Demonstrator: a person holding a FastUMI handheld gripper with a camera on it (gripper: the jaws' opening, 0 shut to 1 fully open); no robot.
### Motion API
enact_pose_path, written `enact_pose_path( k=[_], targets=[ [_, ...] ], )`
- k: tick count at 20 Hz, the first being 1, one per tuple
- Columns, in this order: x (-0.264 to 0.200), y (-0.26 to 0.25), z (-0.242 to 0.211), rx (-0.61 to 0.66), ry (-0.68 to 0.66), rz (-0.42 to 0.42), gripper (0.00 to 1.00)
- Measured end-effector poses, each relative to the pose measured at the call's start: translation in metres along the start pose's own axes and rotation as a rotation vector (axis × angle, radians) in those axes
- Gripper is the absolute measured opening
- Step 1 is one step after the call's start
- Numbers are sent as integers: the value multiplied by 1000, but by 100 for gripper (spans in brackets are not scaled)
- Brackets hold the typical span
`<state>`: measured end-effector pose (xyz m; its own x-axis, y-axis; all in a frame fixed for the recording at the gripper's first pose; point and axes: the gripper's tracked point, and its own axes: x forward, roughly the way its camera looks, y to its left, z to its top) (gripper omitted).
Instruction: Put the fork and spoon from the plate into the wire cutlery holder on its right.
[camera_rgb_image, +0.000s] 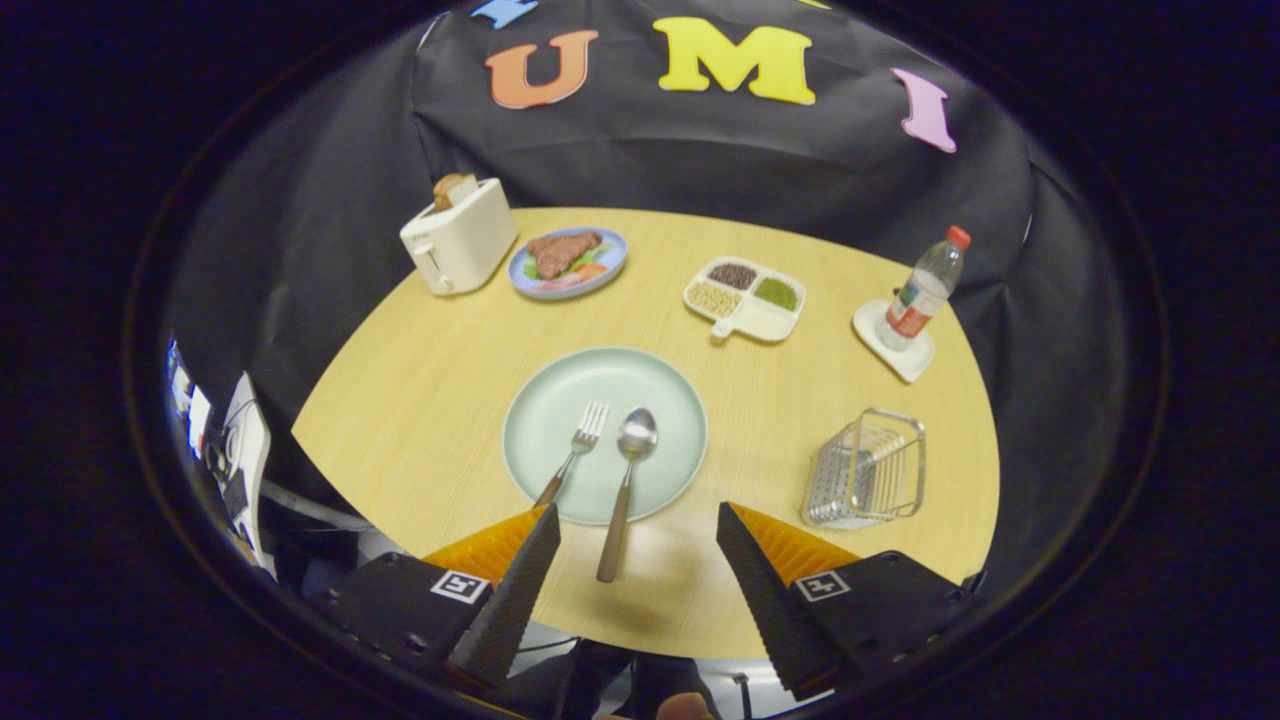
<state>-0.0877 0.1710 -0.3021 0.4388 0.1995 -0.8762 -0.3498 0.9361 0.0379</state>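
1. A round wooden table (420, 420) holds a pale green plate (545, 400) near its front edge. A fork (575, 452) and a spoon (625, 485) lie side by side on the plate, heads pointing away, with their brown handles reaching over the near rim.
2. The gripper (640, 545) hangs above the table's near edge with its fingers spread wide and nothing between them. The spoon's handle end lies in the gap between them, lower down; the fork's handle end runs behind the left finger.
3. The wire cutlery holder (868, 470) stands to the right of the plate, well apart from it, with nothing visible inside.
4. Both utensils look light, stiff and thin, with shiny metal heads likely to slip. The handles overhanging the rim seem the best place to grip, since they are raised off the table.
5. The tip of the fork's handle is hidden by the left finger. The holder's inner dividers are hard to make out.
6. Farther back stand a toaster (460, 235), a plate of food (567, 262), a divided dish (745, 297) and a bottle (922, 290).
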Motion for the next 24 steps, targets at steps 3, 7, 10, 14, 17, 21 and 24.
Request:
enact_pose_path(
  k=[3, 7, 10, 14, 17, 21, 24],
  targets=[
    [27, 9, -25, 14, 132, 9, 96],
    [53, 13, -39, 43, 261, 1, 96],
    [70, 9, -47, 54, 320, -27, 80],
    [79, 8, -53, 106, 387, -20, 50],
    [80, 7, -57, 144, 429, -8, 19],
    [74, 12, -52, 170, 432, 31, 3],
    [63, 14, -46, 179, 423, 68, 1]
  ],
)
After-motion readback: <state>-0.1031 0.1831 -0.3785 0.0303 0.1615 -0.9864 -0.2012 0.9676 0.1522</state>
